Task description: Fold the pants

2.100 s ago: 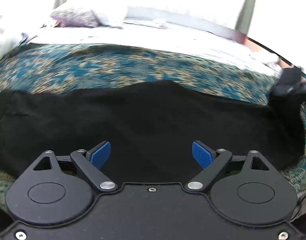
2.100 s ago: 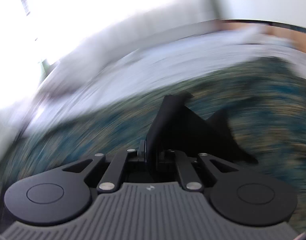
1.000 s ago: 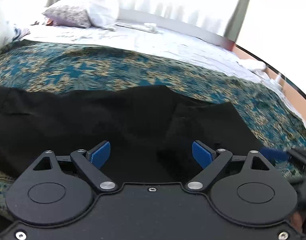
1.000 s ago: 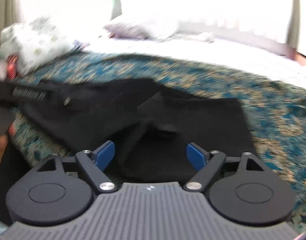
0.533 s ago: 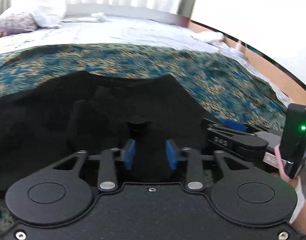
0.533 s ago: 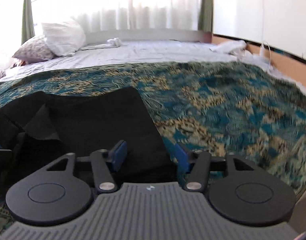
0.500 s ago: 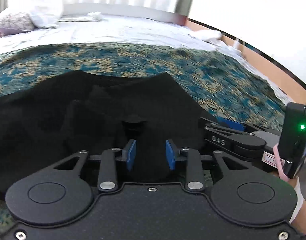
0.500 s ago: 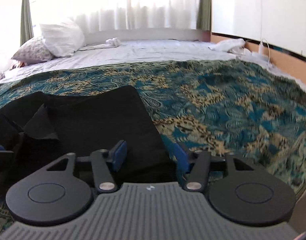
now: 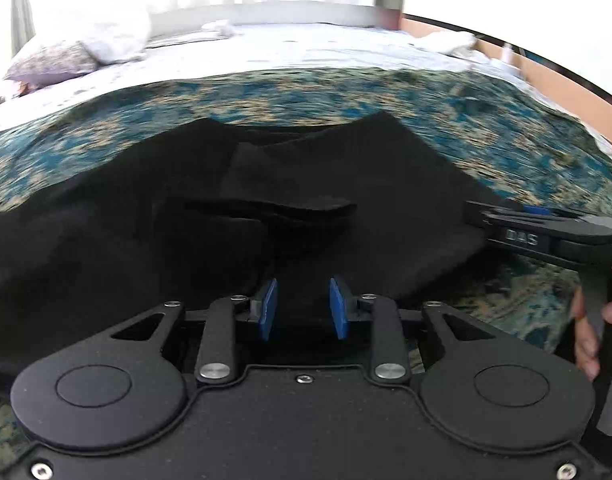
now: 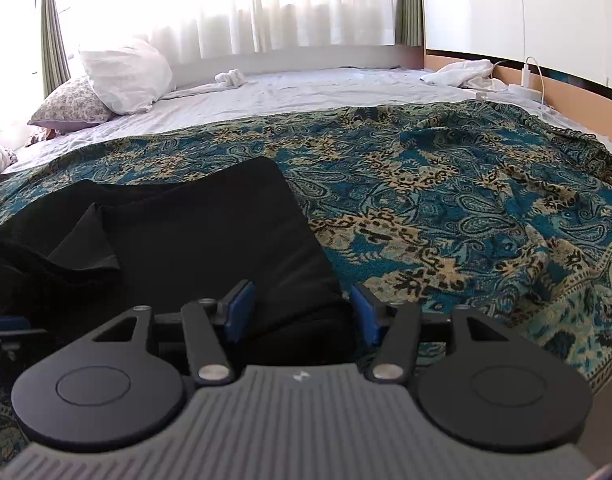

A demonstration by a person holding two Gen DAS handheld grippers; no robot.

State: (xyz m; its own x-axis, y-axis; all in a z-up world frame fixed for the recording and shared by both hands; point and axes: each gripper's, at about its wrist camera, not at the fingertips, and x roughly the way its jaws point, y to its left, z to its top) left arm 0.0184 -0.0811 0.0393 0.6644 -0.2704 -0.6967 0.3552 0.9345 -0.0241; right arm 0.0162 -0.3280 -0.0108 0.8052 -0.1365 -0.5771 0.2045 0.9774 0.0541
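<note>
Black pants (image 9: 185,220) lie folded over on a blue patterned bedspread (image 9: 486,136), with a loose flap (image 9: 289,208) on top. My left gripper (image 9: 303,310) sits low at the near edge of the pants. Its blue pads stand close together with dark cloth bunched between them. In the right wrist view the pants (image 10: 205,232) fill the left half. My right gripper (image 10: 301,312) holds their thick right-hand near corner, with the pads wider apart and the cloth filling the gap. The right gripper (image 9: 538,232) also shows at the right of the left wrist view, with a person's hand (image 9: 586,340) on it.
The bedspread (image 10: 446,200) covers the near part of a bed with a white sheet (image 10: 306,92) beyond. Pillows (image 10: 121,76) lie at the far left. A white cloth (image 10: 462,72) and a charger cable (image 10: 526,76) lie at the far right by a wooden board.
Both grippers have dropped to the near edge of the pants, and their jaws went from wide apart to closed on the cloth. The left view swung toward the right.
</note>
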